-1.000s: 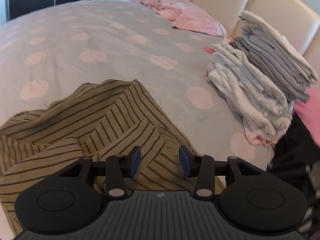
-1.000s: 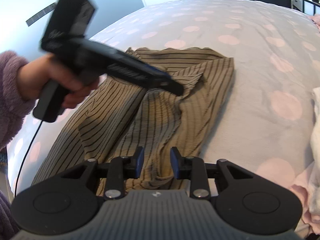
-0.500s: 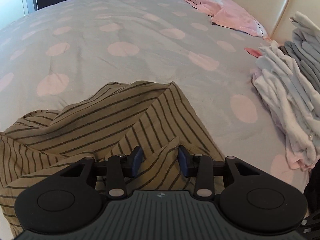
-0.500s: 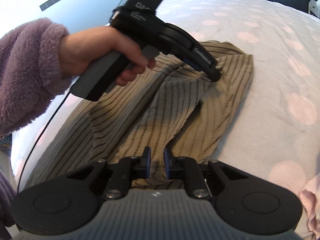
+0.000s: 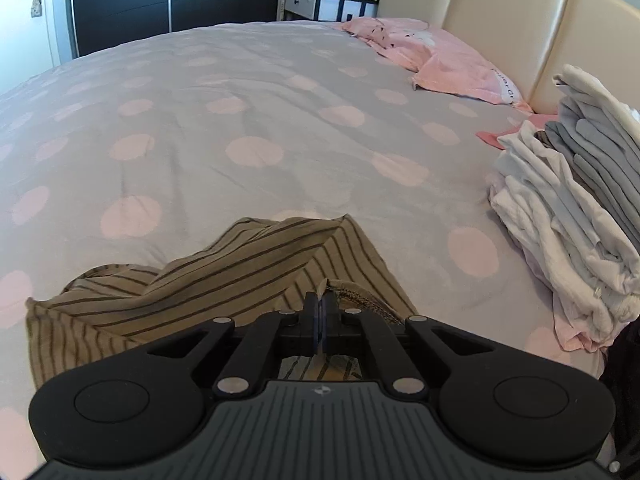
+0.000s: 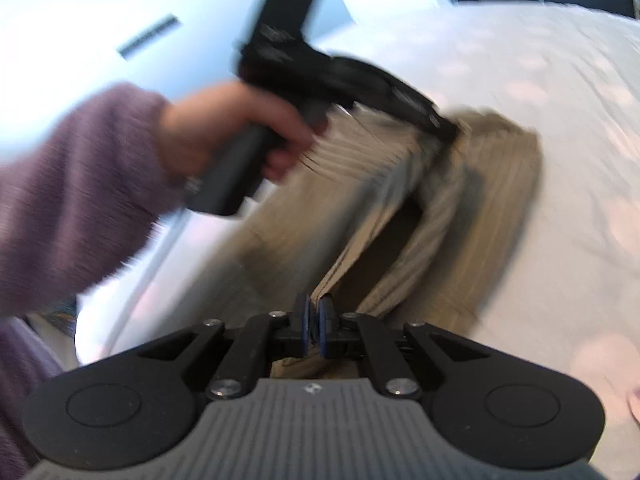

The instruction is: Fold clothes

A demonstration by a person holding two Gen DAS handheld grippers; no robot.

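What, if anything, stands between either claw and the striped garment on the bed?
Nothing visible. The left claw and right claw have just closed, each pinching an edge of the striped garment.

Your right gripper (image 6: 314, 316) pinches the striped shirt's (image 6: 472, 224) near edge, jaws just closed on cloth. Far left, your hand (image 6: 224, 132) w/ purple sleeve (image 6: 68, 200) holds the left gripper (image 6: 450, 130), tip at the shirt's far fold. Frame's blurred; spotted bedcover (image 6: 580, 120) underneath.
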